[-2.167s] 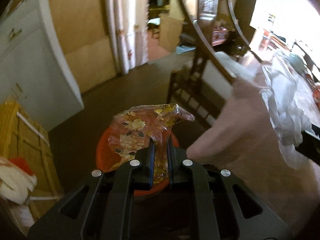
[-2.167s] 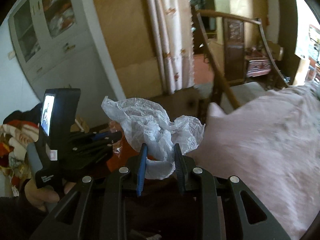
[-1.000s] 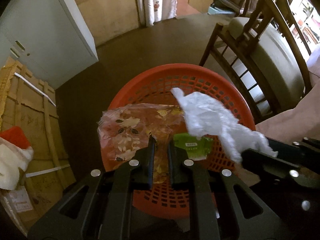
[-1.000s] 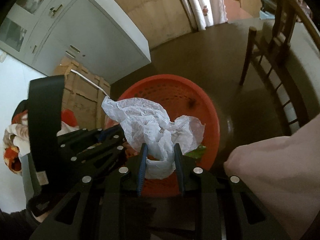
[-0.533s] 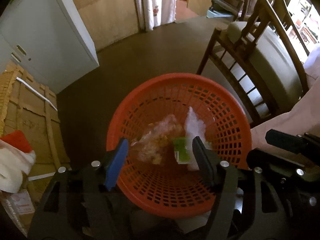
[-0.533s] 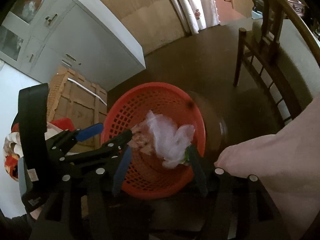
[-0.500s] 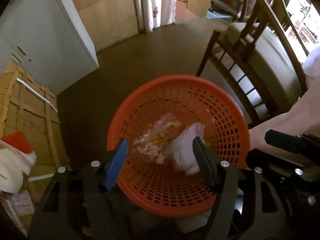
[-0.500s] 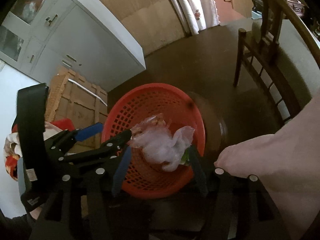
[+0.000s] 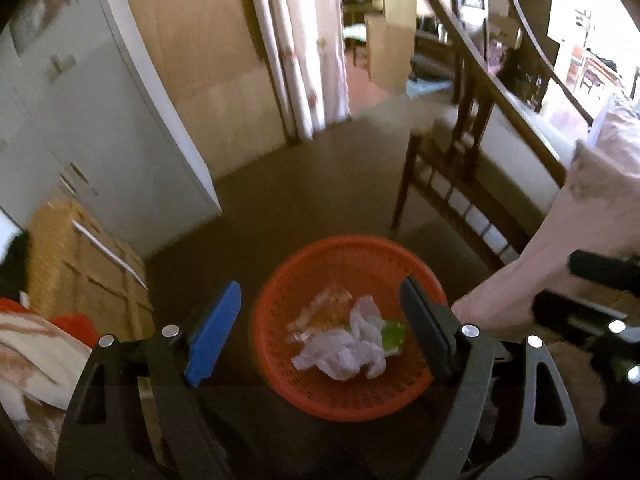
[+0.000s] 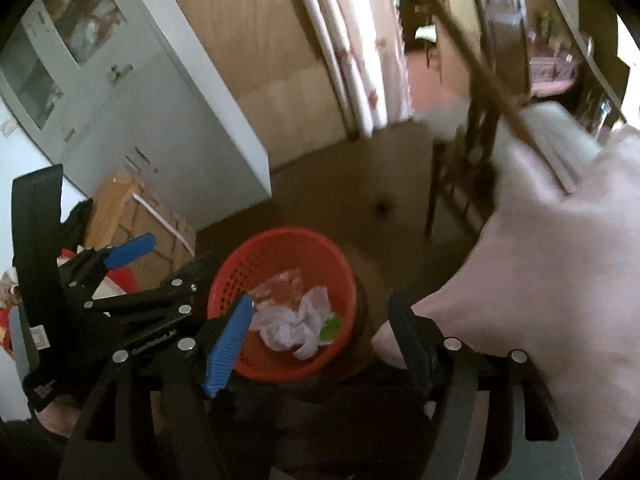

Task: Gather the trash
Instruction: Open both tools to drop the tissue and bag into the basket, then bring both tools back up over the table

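An orange mesh basket (image 9: pixel 352 400) (image 10: pixel 280 236) stands on the dark floor. In it lie a crumpled white plastic bag (image 9: pixel 344 350) (image 10: pixel 296 330), a clear floral wrapper (image 9: pixel 320 312) (image 10: pixel 280 284) and a green packet (image 9: pixel 394 332) (image 10: pixel 330 330). My left gripper (image 9: pixel 320 288) hangs above the basket, its jaws opening with nothing between them. My right gripper (image 10: pixel 320 302) is beside it on the right, its jaws also opening and empty. The right wrist view shows the left gripper (image 10: pixel 182 250) at the left, held wide.
A wooden chair (image 9: pixel 460 184) stands right of the basket, with pink cloth (image 10: pixel 560 260) hanging close by the right gripper. A grey cabinet (image 9: pixel 100 120) and a cardboard box (image 9: pixel 80 260) are at the left, and curtains (image 9: pixel 304 60) hang behind.
Both grippers opened and let go: the floral wrapper and the white bag dropped into the basket. Both grippers then rose away from it and tilted up towards the room.
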A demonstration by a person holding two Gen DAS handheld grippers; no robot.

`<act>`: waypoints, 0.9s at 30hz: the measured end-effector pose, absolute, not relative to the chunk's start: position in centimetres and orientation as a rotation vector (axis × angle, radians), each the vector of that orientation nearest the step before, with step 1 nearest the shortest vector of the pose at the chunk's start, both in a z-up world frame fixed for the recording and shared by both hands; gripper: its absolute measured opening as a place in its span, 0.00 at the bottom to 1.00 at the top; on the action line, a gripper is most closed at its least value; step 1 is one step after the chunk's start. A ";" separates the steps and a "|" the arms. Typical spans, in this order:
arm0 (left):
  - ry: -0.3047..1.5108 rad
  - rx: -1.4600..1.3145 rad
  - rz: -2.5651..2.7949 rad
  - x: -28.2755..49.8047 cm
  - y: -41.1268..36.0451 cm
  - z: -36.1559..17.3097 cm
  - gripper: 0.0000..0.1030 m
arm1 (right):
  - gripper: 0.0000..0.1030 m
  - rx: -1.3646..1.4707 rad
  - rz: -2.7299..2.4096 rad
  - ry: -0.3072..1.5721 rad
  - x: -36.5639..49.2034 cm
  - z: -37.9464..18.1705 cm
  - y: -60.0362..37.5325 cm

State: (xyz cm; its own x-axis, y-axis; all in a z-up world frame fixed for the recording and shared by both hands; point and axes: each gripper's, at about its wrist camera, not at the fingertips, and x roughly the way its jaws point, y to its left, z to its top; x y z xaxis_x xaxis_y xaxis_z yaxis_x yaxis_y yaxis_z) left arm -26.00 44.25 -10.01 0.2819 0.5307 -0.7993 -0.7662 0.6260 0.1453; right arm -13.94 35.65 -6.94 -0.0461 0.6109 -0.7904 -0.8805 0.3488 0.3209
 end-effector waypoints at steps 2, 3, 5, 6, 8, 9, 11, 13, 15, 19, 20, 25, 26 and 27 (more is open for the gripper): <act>0.897 -0.239 0.892 -25.9 42.8 -8.1 0.81 | 0.71 -0.294 1.239 0.990 -13.7 -4.8 33.6; 0.875 -0.226 0.886 -25.9 42.2 -7.1 0.81 | 0.74 -0.277 1.236 0.961 -13.6 -3.8 32.5; 0.823 -0.191 0.871 -25.8 40.6 -5.0 0.83 | 0.75 -0.229 1.243 0.913 -13.2 -1.6 30.0; 0.801 -0.174 0.864 -25.8 39.9 -4.2 0.84 | 0.76 -0.203 1.242 0.888 -13.0 -0.6 28.7; 0.751 -0.144 0.839 -25.4 38.2 -2.2 0.88 | 0.79 -0.149 1.230 0.836 -12.3 1.4 25.7; 0.732 -0.133 0.822 -25.1 37.3 -1.4 0.88 | 0.82 -0.122 1.214 0.808 -11.9 2.2 24.0; 0.697 -0.092 0.767 -23.9 35.1 0.2 0.91 | 0.84 -0.068 1.154 0.751 -10.9 3.8 20.1; 0.661 -0.039 0.713 -22.3 32.5 1.3 0.92 | 0.84 -0.028 1.085 0.714 -9.8 4.9 16.0; 0.646 -0.008 0.664 -20.7 30.2 1.9 0.92 | 0.85 -0.002 0.972 0.688 -8.4 5.8 11.1; 0.637 0.002 0.502 -16.6 24.8 2.6 0.92 | 0.85 0.001 0.749 0.647 -6.3 6.7 2.0; 0.636 0.005 0.469 -15.8 23.7 2.7 0.92 | 0.85 0.001 0.707 0.645 -5.9 6.7 -0.1; 0.635 0.025 0.281 -10.9 17.0 4.0 0.92 | 0.85 0.027 0.488 0.628 -4.7 7.1 -10.5; 0.634 0.023 0.253 -10.1 16.1 4.3 0.92 | 0.85 0.032 0.450 0.622 -4.7 7.0 -12.4; 0.628 0.025 0.222 -9.1 14.8 4.6 0.92 | 0.85 0.032 0.409 0.617 -4.6 7.1 -14.4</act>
